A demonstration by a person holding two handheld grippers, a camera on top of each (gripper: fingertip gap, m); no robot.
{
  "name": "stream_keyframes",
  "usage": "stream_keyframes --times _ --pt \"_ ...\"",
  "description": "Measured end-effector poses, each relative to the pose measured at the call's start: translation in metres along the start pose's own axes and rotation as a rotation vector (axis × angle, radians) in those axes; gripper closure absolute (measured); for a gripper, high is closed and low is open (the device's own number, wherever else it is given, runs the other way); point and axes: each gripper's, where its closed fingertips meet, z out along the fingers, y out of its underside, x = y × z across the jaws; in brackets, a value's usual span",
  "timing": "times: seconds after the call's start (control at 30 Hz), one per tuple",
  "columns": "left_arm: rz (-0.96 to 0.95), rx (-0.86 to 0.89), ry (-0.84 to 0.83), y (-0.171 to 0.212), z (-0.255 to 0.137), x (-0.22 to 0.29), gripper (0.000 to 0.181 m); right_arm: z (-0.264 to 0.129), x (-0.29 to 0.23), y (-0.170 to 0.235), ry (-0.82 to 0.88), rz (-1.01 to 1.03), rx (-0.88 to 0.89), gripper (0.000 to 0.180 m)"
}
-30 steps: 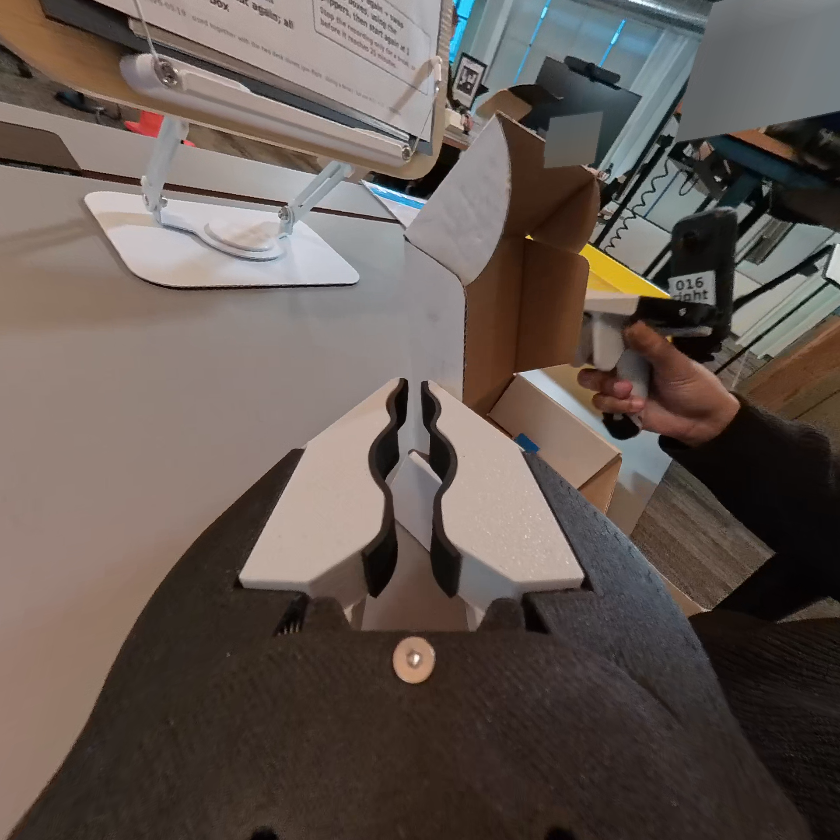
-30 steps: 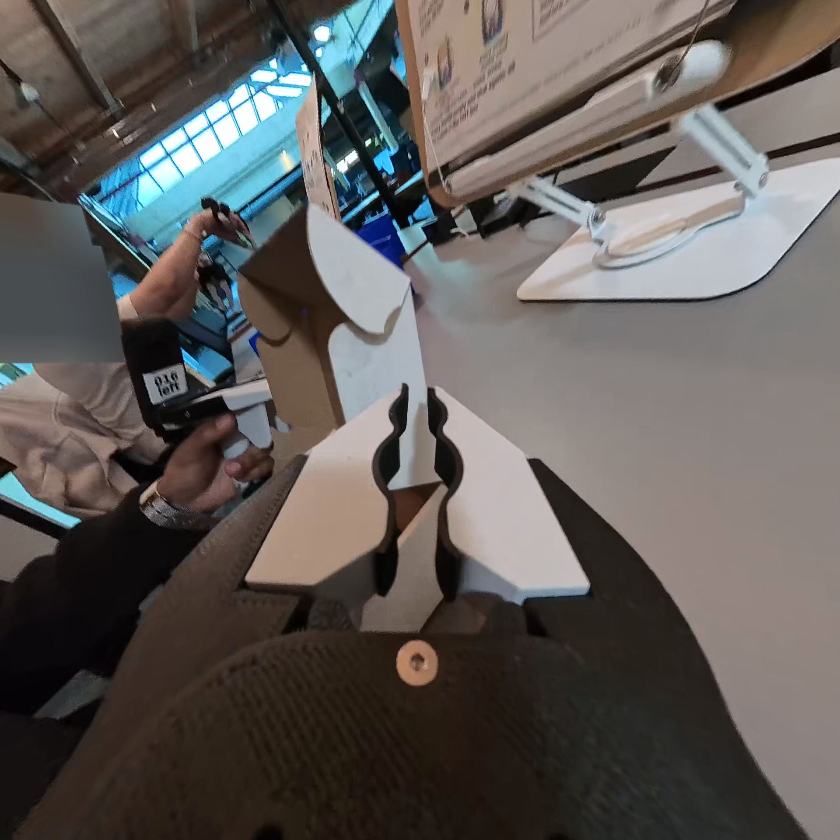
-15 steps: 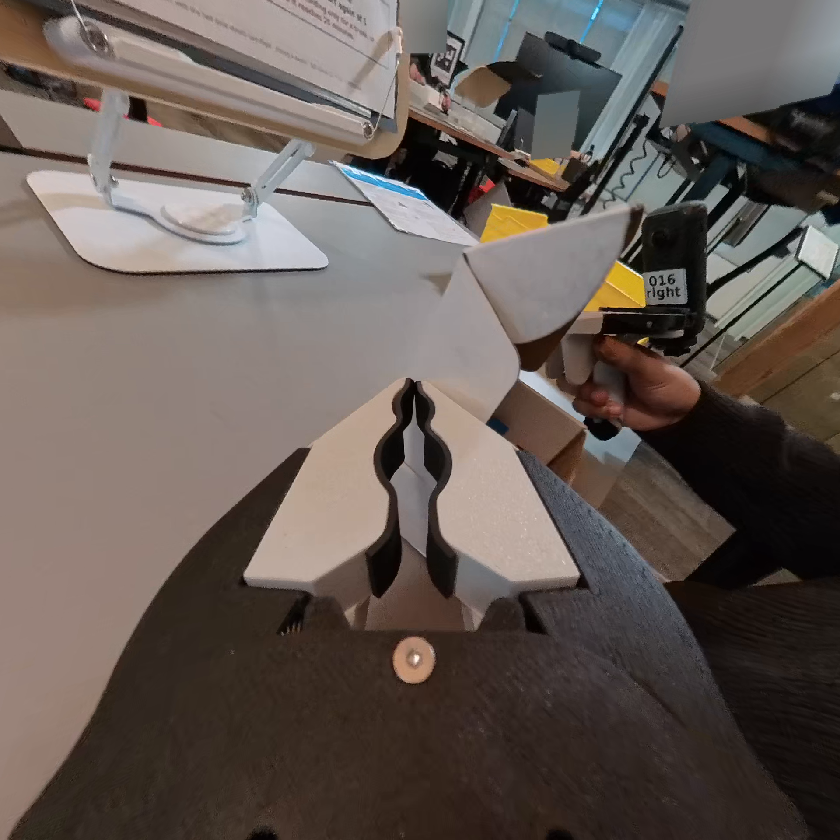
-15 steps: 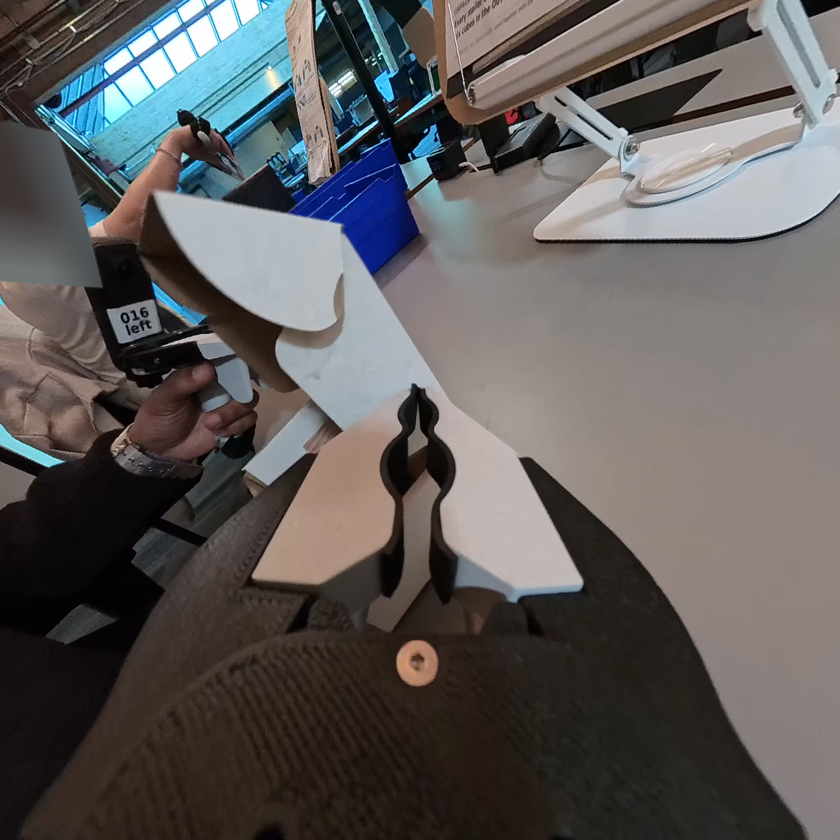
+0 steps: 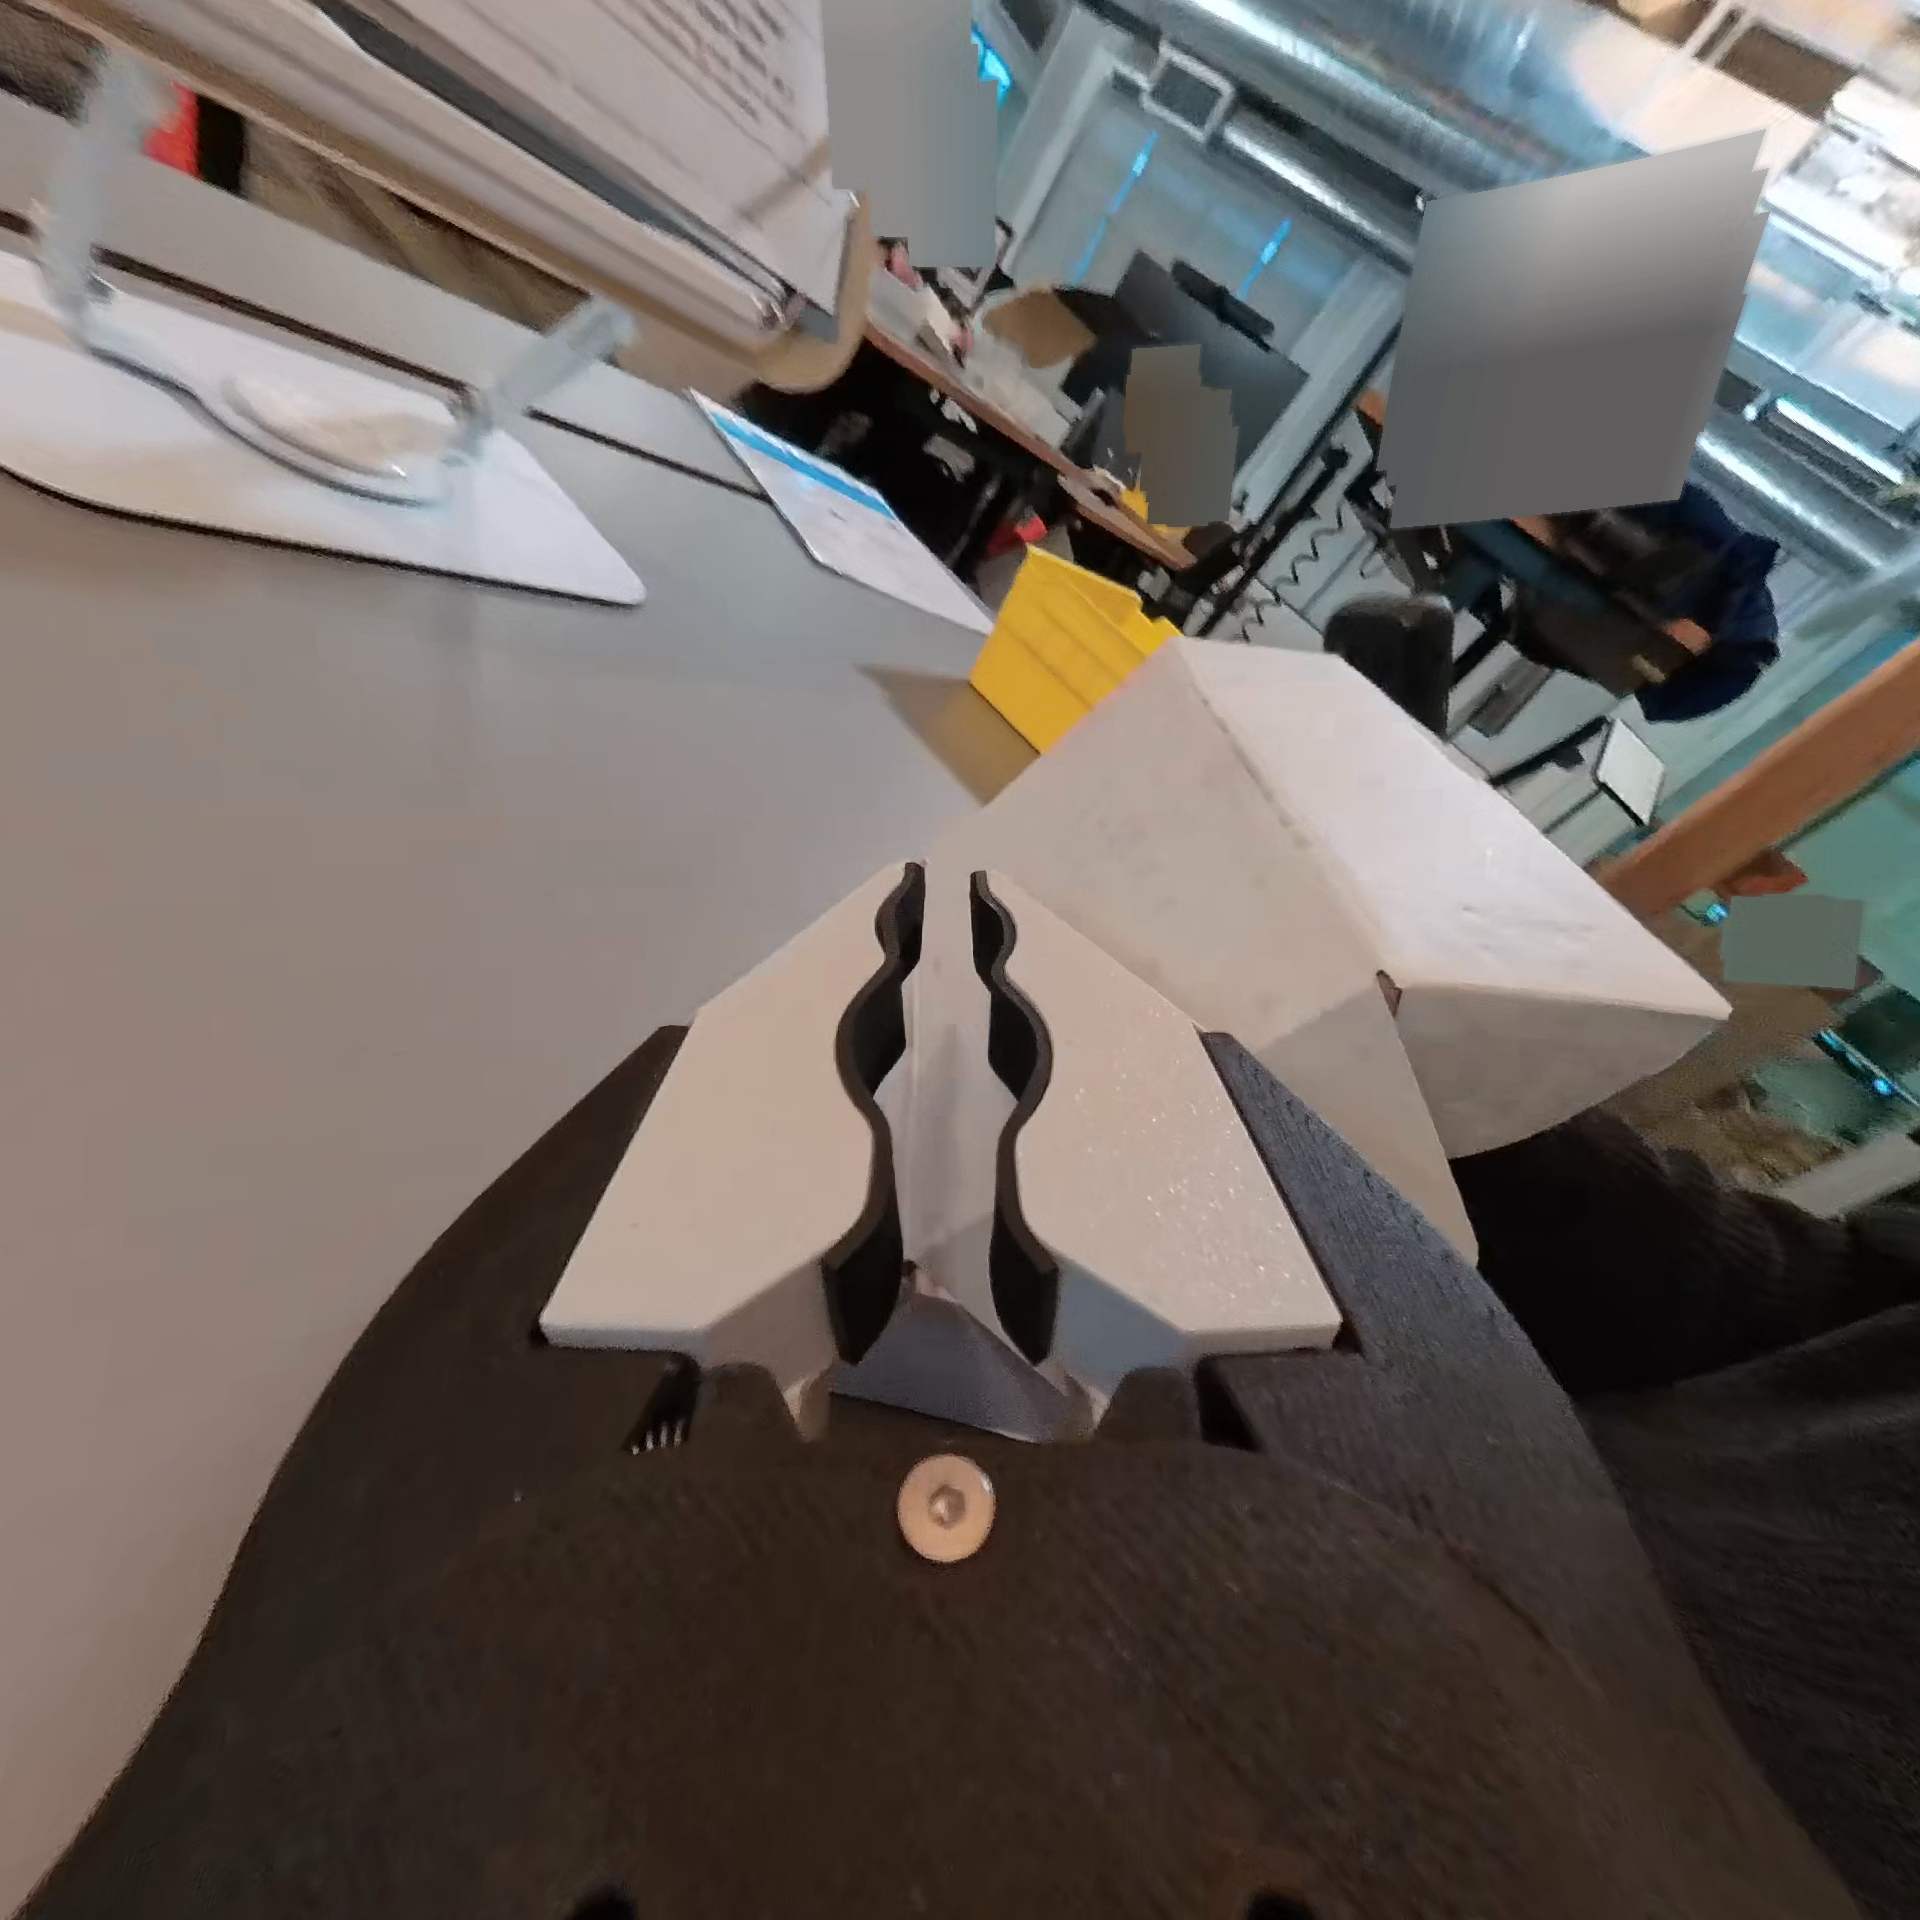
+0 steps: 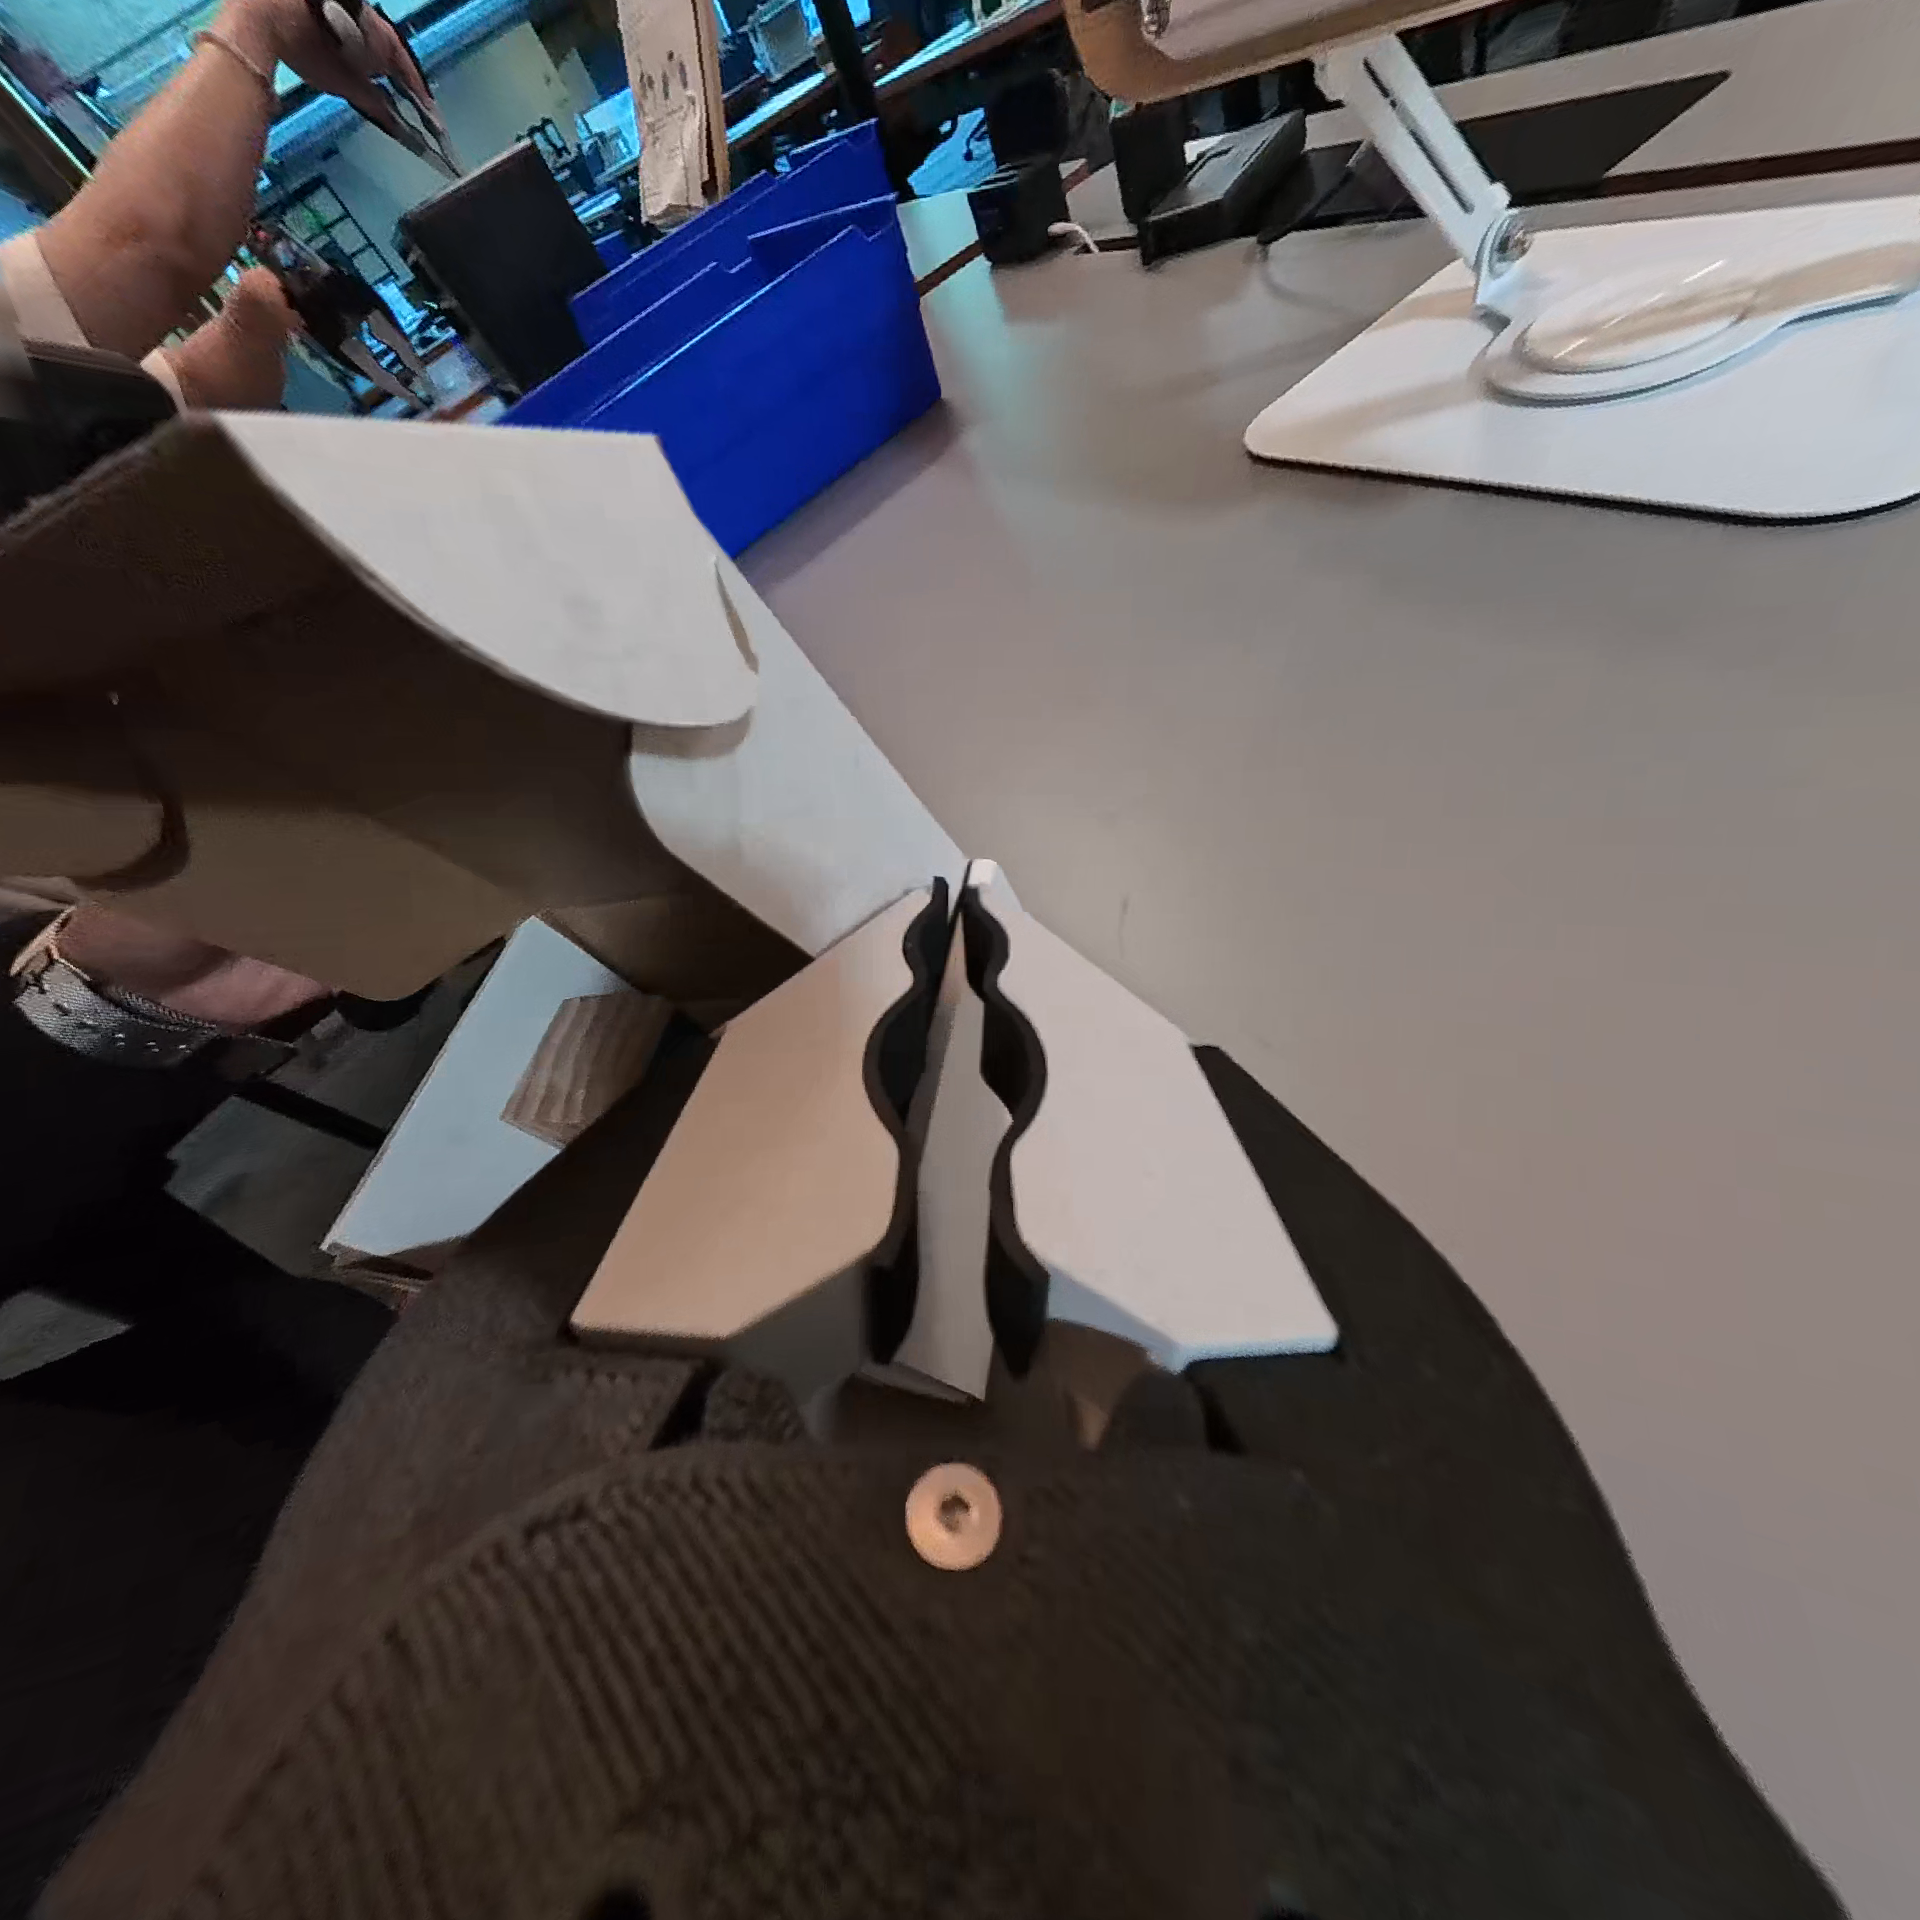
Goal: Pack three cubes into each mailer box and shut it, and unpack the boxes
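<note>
The lid of a white mailer box (image 5: 1278, 894) was being folded down by both grippers, so the closing step was judged to be in hand. The left gripper (image 5: 945, 883) was seen clenched on a thin cardboard edge of the lid, the sheet running between its black pads (image 5: 1023, 1081). The right gripper (image 6: 954, 883) was likewise clamped on the lid's opposite edge. In the right wrist view the lid was seen lowered over the box body (image 6: 457, 1101), its curved side flap (image 6: 582, 592) standing outside the wall, and a wooden cube (image 6: 582, 1060) was glimpsed inside; the other cubes could not be seen. The box was held at the near edge of the grey table (image 5: 416, 831), between the two grippers. A blue bin (image 6: 758, 374) and a yellow bin (image 5: 1060, 644) stood farther off. The next move was judged to call for the flaps to be tucked inside the walls and the lid pressed flat
</note>
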Motion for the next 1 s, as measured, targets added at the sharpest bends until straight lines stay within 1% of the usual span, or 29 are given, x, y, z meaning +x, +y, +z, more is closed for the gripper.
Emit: stream_keyframes --times 0.1,0.2,0.27,0.4,0.5,0.57,0.67,1.0 --pt "-0.043 0.051 -0.007 -0.012 -0.013 -0.007 0.165 -0.005 0.006 -0.004 0.011 0.025 0.02 0.179" --pt "-0.035 0.024 0.001 -0.012 -0.025 -0.008 0.154 -0.016 0.01 -0.012 0.005 0.072 0.065 0.178" --pt "0.037 -0.061 -0.028 -0.001 -0.032 -0.011 0.143 -0.022 0.011 -0.015 -0.001 0.097 0.082 0.176" --pt "0.316 -0.263 -0.157 0.027 -0.047 -0.023 0.135 -0.03 0.008 -0.003 -0.013 0.095 0.036 0.169" --pt "0.488 -0.359 -0.179 0.043 -0.052 -0.025 0.134 -0.034 0.002 0.007 -0.016 0.069 0.008 0.165" --pt "0.526 -0.402 -0.143 0.055 -0.049 -0.02 0.134 -0.036 -0.006 0.007 -0.044 0.048 0.011 0.161" --pt "0.517 -0.426 -0.103 0.064 -0.042 -0.015 0.134 -0.034 -0.014 0.007 -0.071 0.014 0.008 0.158" --pt "0.499 -0.377 -0.094 0.059 -0.036 -0.01 0.137 -0.021 -0.028 0.022 -0.076 -0.102 -0.066 0.156"
